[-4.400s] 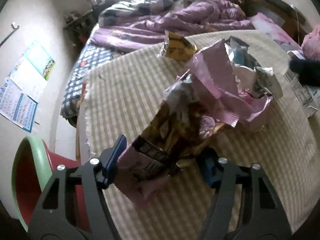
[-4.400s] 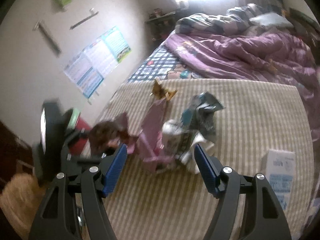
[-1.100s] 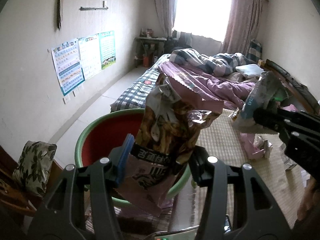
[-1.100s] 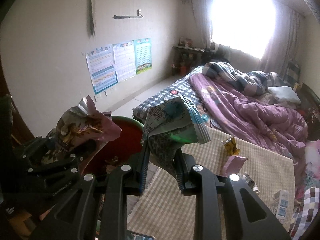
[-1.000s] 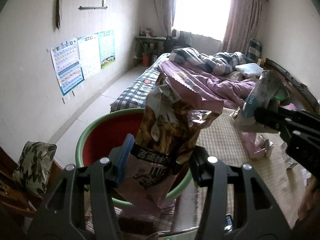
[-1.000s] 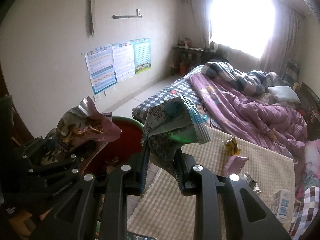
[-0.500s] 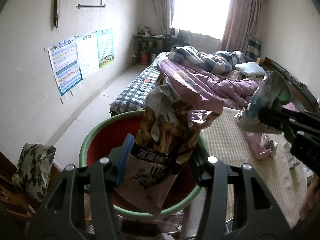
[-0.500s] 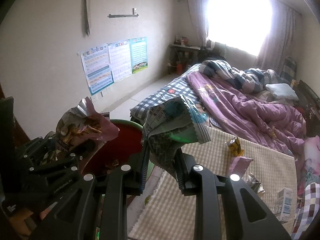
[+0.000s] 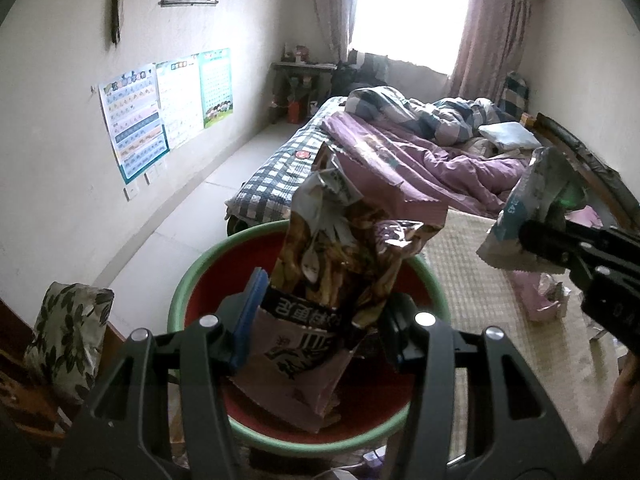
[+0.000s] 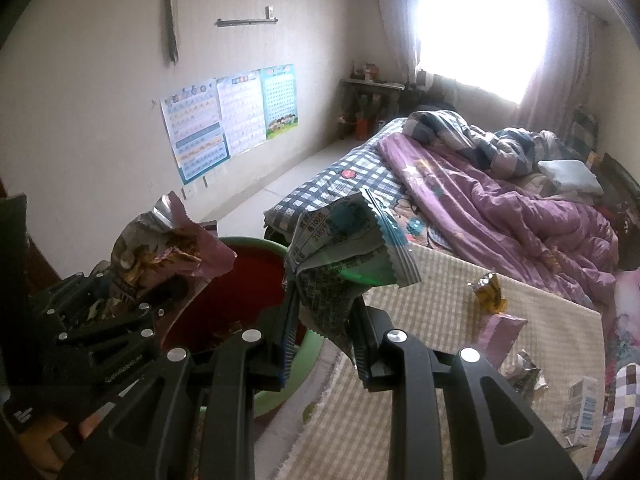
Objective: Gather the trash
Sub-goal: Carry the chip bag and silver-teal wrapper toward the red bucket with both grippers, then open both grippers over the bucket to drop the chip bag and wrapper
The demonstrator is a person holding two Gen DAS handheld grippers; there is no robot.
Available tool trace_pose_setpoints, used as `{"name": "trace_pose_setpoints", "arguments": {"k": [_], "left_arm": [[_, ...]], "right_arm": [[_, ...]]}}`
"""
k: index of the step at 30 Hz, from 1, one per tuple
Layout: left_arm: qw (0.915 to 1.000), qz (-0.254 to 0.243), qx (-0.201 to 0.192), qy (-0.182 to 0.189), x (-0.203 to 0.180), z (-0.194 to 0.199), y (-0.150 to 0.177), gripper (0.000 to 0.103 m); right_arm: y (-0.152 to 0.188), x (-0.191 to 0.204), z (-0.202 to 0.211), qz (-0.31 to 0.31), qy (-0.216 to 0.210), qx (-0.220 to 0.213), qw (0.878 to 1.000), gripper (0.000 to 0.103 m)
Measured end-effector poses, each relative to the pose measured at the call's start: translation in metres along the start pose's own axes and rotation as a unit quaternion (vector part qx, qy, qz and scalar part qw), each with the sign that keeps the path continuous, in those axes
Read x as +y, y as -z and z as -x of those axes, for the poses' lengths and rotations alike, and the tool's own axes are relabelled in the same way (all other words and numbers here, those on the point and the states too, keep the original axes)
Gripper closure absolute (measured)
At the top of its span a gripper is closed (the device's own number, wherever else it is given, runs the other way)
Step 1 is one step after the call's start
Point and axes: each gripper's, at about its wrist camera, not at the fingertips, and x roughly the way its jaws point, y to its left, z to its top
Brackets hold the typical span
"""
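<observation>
Left gripper (image 9: 320,330), seen from its own wrist camera: the two fingers point forward and slightly downward, pinching the lower part of a crumpled brown-and-pink snack bag (image 9: 340,276) that stands upright between them. The blue pad (image 9: 248,320) of the near-left finger presses the bag's edge. Directly beyond and below the fingertips sits a red basin with a green rim (image 9: 188,280) — the bag hangs over its opening.

Right gripper (image 10: 324,330), from its own wrist camera: fingers drawn close together, clamped on the bottom of a blue-and-white foil wrapper (image 10: 344,264), whose torn top fans open above the tips. The same gripper appears at the right edge of the left view, reaching in level from the right with its wrapper (image 9: 532,216) held up, to the right of the basin and over the edge of a checked beige mat (image 9: 480,280). In the right view the left gripper (image 10: 132,300) lies to the left, its bag (image 10: 160,248) raised over the near side of the basin (image 10: 256,276).

On the mat to the right of the right gripper — a small yellow wrapper (image 10: 488,292), a pink packet (image 10: 500,336), a crumpled foil piece (image 10: 524,376) and a small carton (image 10: 580,412). Farther ahead, a bed with a purple quilt (image 10: 500,200); on the wall to the left, charts (image 10: 228,116).
</observation>
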Motion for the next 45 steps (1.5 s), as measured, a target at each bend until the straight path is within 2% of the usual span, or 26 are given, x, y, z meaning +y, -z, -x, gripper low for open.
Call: {"name": "trace_pose_setpoints", "arguments": {"k": [16, 30, 36, 38, 40, 41, 43, 45], "left_arm": [[0.9983, 0.007, 0.054, -0.022, 0.019, -0.047, 0.009, 0.054], [0.9956, 0.007, 0.085, -0.039, 0.024, -0.070, 0.016, 0.054], [0.9945, 0.011, 0.092, -0.049, 0.029, -0.075, 0.019, 0.053], [0.9943, 0.012, 0.093, -0.051, 0.030, -0.075, 0.020, 0.049], [0.9942, 0.014, 0.093, -0.052, 0.031, -0.076, 0.021, 0.047], [0.9941, 0.015, 0.094, -0.052, 0.031, -0.076, 0.021, 0.045], [0.9942, 0.017, 0.092, -0.055, 0.031, -0.075, 0.021, 0.030], [0.9944, 0.017, 0.086, -0.058, 0.032, -0.072, 0.021, 0.029]], "right_arm": [[-0.011, 0.016, -0.043, 0.017, -0.025, 0.026, 0.999, 0.078], [-0.017, 0.017, -0.081, 0.017, -0.063, 0.045, 0.997, 0.078], [-0.022, 0.023, -0.094, 0.031, -0.066, 0.049, 0.996, 0.078], [-0.022, 0.025, -0.096, 0.033, -0.067, 0.049, 0.996, 0.077], [-0.022, 0.024, -0.097, 0.036, -0.067, 0.050, 0.996, 0.073], [-0.022, 0.024, -0.098, 0.037, -0.069, 0.050, 0.996, 0.064], [-0.022, 0.023, -0.099, 0.039, -0.070, 0.049, 0.996, 0.053], [-0.022, 0.024, -0.098, 0.039, -0.071, 0.047, 0.996, 0.051]]}}
